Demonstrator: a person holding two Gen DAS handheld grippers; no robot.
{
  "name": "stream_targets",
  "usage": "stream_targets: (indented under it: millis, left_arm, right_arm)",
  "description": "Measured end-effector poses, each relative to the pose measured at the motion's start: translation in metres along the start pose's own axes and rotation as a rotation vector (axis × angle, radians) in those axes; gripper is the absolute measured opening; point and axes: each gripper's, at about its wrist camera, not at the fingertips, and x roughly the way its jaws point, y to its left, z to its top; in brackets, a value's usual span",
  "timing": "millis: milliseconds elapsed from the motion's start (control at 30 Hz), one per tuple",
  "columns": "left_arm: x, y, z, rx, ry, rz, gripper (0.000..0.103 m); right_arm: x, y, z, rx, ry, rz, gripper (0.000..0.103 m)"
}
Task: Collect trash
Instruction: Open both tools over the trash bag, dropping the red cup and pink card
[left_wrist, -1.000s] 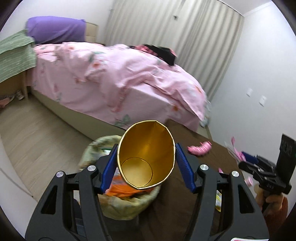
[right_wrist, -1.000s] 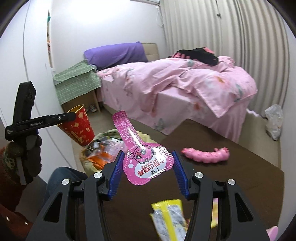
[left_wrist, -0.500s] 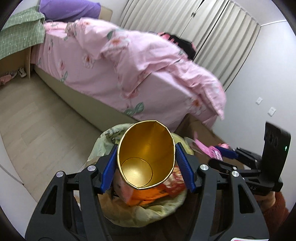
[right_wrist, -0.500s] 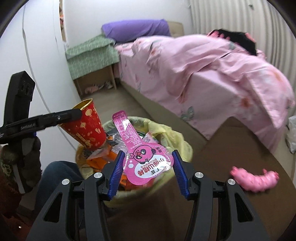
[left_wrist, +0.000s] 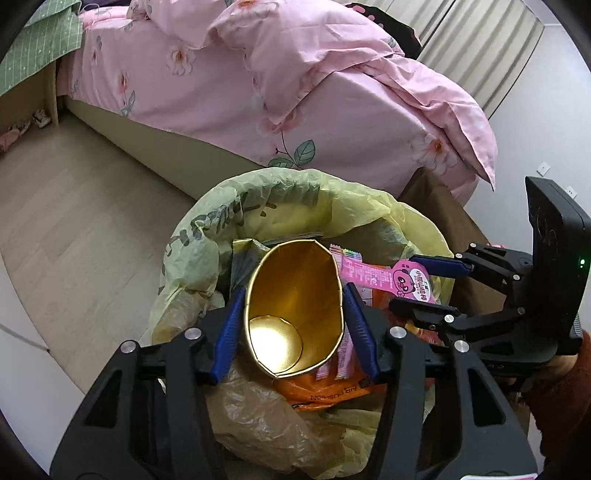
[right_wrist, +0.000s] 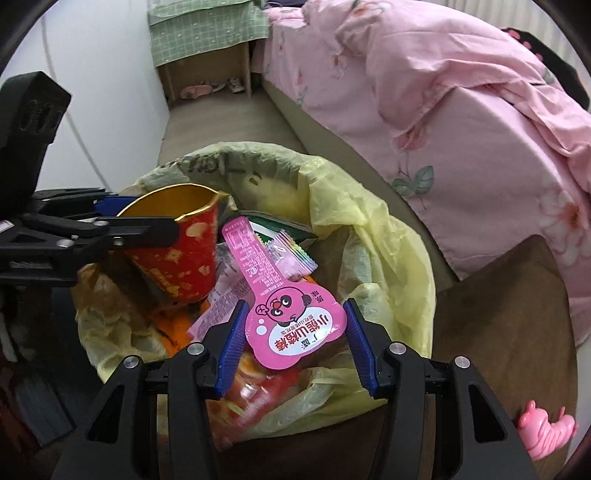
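Observation:
My left gripper (left_wrist: 293, 325) is shut on a red paper cup with a gold inside (left_wrist: 291, 306), held over the open trash bin lined with a yellow bag (left_wrist: 207, 221). The cup shows red from the side in the right wrist view (right_wrist: 177, 251). My right gripper (right_wrist: 293, 343) is shut on a pink snack wrapper with a cartoon face (right_wrist: 288, 306), also held over the bin's yellow bag (right_wrist: 388, 236). The wrapper also shows in the left wrist view (left_wrist: 399, 277). The bin holds several wrappers and an orange packet (left_wrist: 328, 395).
A bed with a pink floral cover (left_wrist: 295, 81) stands behind the bin. A brown table (right_wrist: 517, 314) lies to the right, with a pink toy (right_wrist: 543, 428) on it. A green-covered stand (right_wrist: 199, 33) sits by the wall. Wooden floor (left_wrist: 74, 192) lies left.
Both grippers have moved forward and down until cup and wrapper hang right over the bin's opening. Both stay shut on their items.

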Motion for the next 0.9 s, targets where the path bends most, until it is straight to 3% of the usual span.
stream_targets:
  millis: [467,567,667,900]
  left_arm:
    - [-0.013,0.001,0.003,-0.025,-0.02,0.004,0.059]
    - [-0.024,-0.002,0.006,-0.01,-0.059,0.019,0.062]
    - [-0.038,-0.007,0.01,0.003,-0.096,0.051,0.064]
    - [-0.074,-0.024,0.018,0.038,-0.166,0.087,0.065]
  right_arm:
    - [-0.001,0.009,-0.006,-0.021,0.004,-0.019,0.05]
    - [-0.006,0.012,-0.008,-0.019,-0.006,-0.042,0.05]
    - [-0.015,0.013,-0.009,0.001,-0.02,-0.024,0.061]
    - [-0.05,0.015,-0.017,0.036,-0.101,-0.065,0.062]
